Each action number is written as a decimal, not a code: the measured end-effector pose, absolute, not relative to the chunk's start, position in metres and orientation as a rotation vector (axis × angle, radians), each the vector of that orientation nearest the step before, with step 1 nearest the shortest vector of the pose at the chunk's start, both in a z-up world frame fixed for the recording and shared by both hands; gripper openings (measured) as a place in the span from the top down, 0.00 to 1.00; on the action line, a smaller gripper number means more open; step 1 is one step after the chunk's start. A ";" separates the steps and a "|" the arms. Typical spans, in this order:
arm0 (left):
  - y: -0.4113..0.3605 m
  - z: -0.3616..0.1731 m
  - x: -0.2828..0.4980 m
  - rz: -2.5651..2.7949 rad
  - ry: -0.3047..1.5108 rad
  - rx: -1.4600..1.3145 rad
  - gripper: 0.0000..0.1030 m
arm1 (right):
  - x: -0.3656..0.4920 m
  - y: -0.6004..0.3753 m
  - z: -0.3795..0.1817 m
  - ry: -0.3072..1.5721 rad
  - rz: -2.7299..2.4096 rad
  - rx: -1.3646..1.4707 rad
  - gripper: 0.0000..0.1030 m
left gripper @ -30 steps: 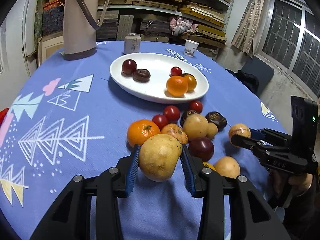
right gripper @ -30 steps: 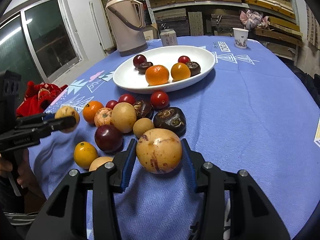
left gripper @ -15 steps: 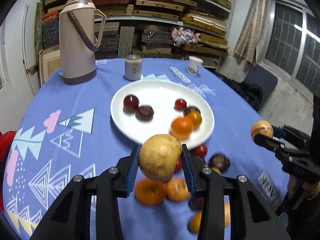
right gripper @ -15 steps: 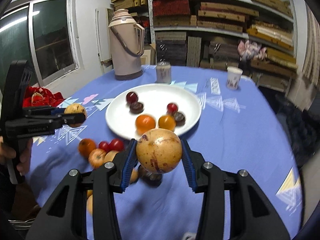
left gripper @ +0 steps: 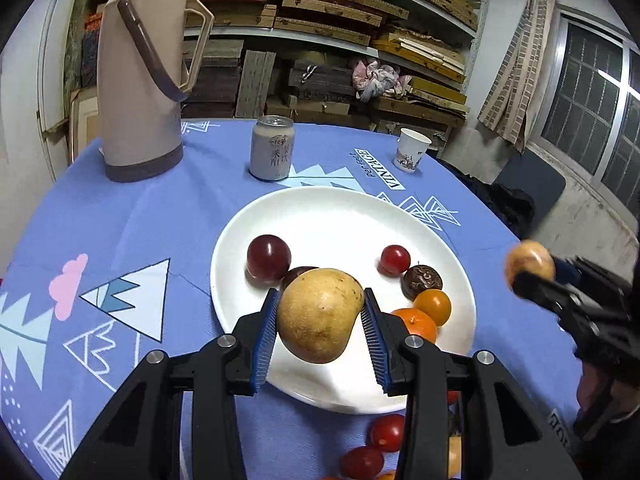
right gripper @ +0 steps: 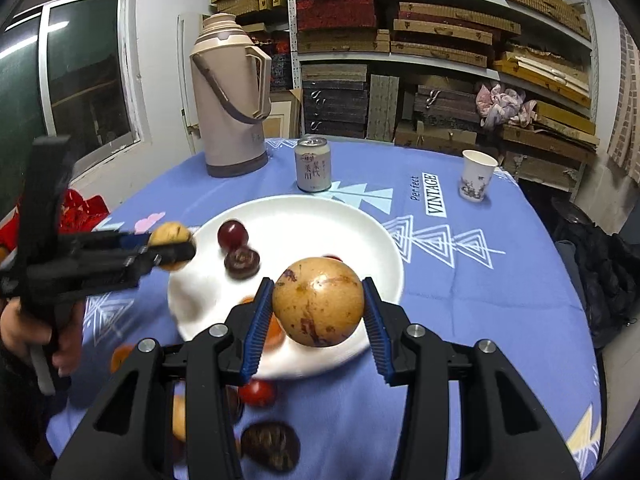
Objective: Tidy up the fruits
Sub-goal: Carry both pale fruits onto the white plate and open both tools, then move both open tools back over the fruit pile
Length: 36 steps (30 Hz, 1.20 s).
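Observation:
My left gripper (left gripper: 320, 320) is shut on a yellow pear (left gripper: 318, 314) and holds it above the near side of the white plate (left gripper: 320, 208). My right gripper (right gripper: 318, 312) is shut on a round yellow-brown spotted fruit (right gripper: 318, 300) above the plate's (right gripper: 312, 208) near edge. The plate holds a dark red plum (left gripper: 268, 258), a cherry tomato (left gripper: 395, 260), a dark brown fruit (left gripper: 422, 282) and two oranges (left gripper: 432, 306). The right gripper also shows in the left wrist view (left gripper: 532, 276); the left one shows in the right wrist view (right gripper: 172, 246).
A beige thermos (left gripper: 140, 72), a drink can (left gripper: 272, 148) and a paper cup (left gripper: 412, 156) stand behind the plate on the blue cloth. Loose tomatoes (left gripper: 386, 432) and other fruit (right gripper: 272, 446) lie in front of the plate. Shelves fill the back wall.
Both grippers lifted their fruits off the table and carried them forward from the loose pile to above the plate.

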<state>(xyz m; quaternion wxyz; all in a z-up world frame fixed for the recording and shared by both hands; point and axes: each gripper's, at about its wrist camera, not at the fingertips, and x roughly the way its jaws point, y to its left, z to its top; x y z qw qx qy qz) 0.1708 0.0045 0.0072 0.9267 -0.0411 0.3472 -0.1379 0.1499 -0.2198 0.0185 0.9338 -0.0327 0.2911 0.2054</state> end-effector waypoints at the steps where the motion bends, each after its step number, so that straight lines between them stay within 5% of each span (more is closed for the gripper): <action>1: 0.005 0.006 0.171 -0.274 0.713 -0.082 0.60 | 0.159 -0.215 0.017 0.603 0.420 -0.068 0.58; 17: 0.008 -0.029 0.198 -0.149 0.811 -0.063 0.60 | 0.230 -0.182 -0.033 0.723 0.455 0.003 0.54; 20: 0.012 -0.027 0.196 -0.157 0.791 -0.093 0.47 | 0.227 -0.198 -0.030 0.696 0.455 0.089 0.39; 22: 0.011 -0.021 0.192 -0.142 0.751 -0.081 0.29 | 0.225 -0.205 -0.027 0.685 0.470 0.131 0.37; 36: 0.024 -0.008 0.171 -0.174 0.683 -0.110 0.17 | 0.184 -0.230 -0.026 0.602 0.486 0.174 0.25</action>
